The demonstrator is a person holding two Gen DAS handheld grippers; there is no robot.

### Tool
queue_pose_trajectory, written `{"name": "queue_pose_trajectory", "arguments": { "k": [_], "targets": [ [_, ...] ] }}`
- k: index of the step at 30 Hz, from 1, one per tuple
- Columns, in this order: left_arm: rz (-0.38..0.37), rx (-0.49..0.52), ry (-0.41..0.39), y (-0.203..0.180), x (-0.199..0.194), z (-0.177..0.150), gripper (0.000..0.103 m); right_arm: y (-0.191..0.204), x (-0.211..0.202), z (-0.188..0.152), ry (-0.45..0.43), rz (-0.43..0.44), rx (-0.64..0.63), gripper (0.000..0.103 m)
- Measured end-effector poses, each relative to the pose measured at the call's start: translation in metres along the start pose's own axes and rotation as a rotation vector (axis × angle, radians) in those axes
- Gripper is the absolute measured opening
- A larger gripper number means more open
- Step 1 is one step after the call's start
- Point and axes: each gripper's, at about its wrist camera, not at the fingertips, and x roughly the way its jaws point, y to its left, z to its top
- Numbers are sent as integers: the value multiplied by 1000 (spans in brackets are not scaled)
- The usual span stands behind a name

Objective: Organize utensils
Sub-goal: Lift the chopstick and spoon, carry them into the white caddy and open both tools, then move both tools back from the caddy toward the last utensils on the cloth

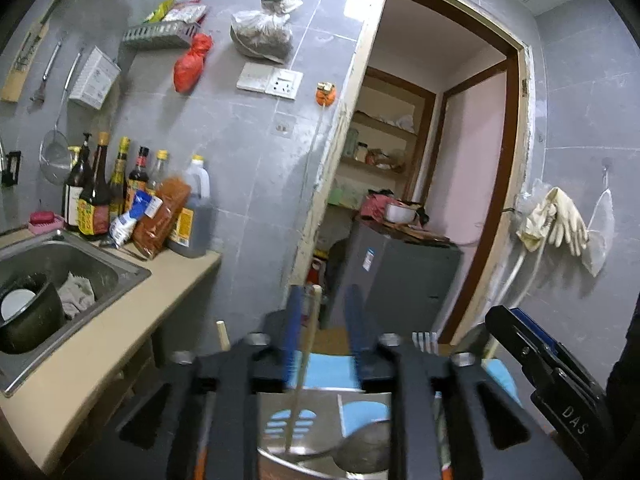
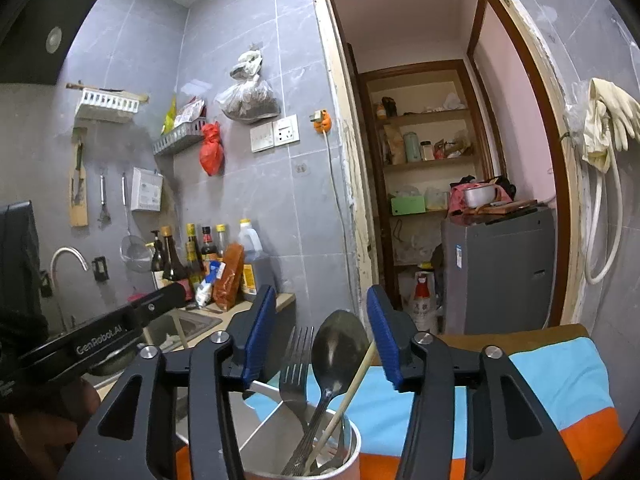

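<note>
A steel utensil holder (image 2: pixel 354 438) stands on a striped blue and orange cloth (image 2: pixel 540 380). A fork (image 2: pixel 296 360), a spoon (image 2: pixel 340 344) and a wooden chopstick (image 2: pixel 356 376) stand in it. My right gripper (image 2: pixel 321 300) is open, its blue pads wide on either side of these utensils and touching none. In the left wrist view my left gripper (image 1: pixel 324 296) is open above the holder (image 1: pixel 280 412). A chopstick (image 1: pixel 310 344) rises between its fingers close to the left pad, and the right pad is clear of it. A second chopstick (image 1: pixel 222 334) sticks up to its left.
A steel sink (image 1: pixel 120 276) with a dark pot (image 1: pixel 28 320) is set in the beige counter (image 1: pixel 168 288) on the left, with several sauce bottles (image 1: pixel 96 196) behind it. Ahead is a doorway with a grey fridge (image 1: pixel 400 276). Rubber gloves (image 1: pixel 560 216) hang on the right wall.
</note>
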Motion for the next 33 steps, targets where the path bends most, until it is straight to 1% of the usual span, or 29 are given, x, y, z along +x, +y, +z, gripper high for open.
{"name": "queue_pose_trajectory", "arguments": {
  "k": [1,4,5,6,7,8,9,11,12,14,15,17,19,23,26,30,33],
  "targets": [
    [-4,-8,1,-2,-3,2,31,-1,-2,3,1,2,7,56],
    [-1,-3,18,-11,-10,9,33,-7,-10,11,12,1,25,61],
    [0,1,19,-14,-13,11,36,-9,-12,13,18,-3,30,66],
    [0,8,20,-20,-16,13,38,-13,-16,17,25,-11,41,70],
    [1,16,21,-25,-19,14,45,-18,-21,20,27,-18,52,75],
    [2,25,21,-33,-22,15,53,-21,-25,22,27,-23,60,78],
    [0,26,19,-37,-25,16,56,-25,-30,24,29,-29,64,79],
    [-4,29,22,-51,-31,16,67,-35,-41,29,38,-47,67,82],
    [-2,30,24,-56,-32,16,70,-40,-47,31,41,-55,69,82],
    [3,40,25,-72,-38,13,82,-50,-57,34,48,-69,72,90],
    [4,45,23,-78,-39,12,84,-56,-65,36,51,-75,76,92],
    [11,66,20,-96,-44,7,92,-67,-78,39,55,-76,84,101],
    [13,87,19,-111,-48,3,93,-79,-94,43,54,-73,89,103],
    [0,117,37,-139,-51,-9,93,-99,-119,48,68,-71,87,103],
    [-10,120,59,-159,-51,-21,93,-115,-138,50,79,-86,75,103],
    [-23,115,103,-178,-47,-39,93,-135,-158,43,105,-121,71,103],
    [-28,124,139,-191,-44,-55,93,-150,-168,33,136,-148,78,103]
  ]
}}
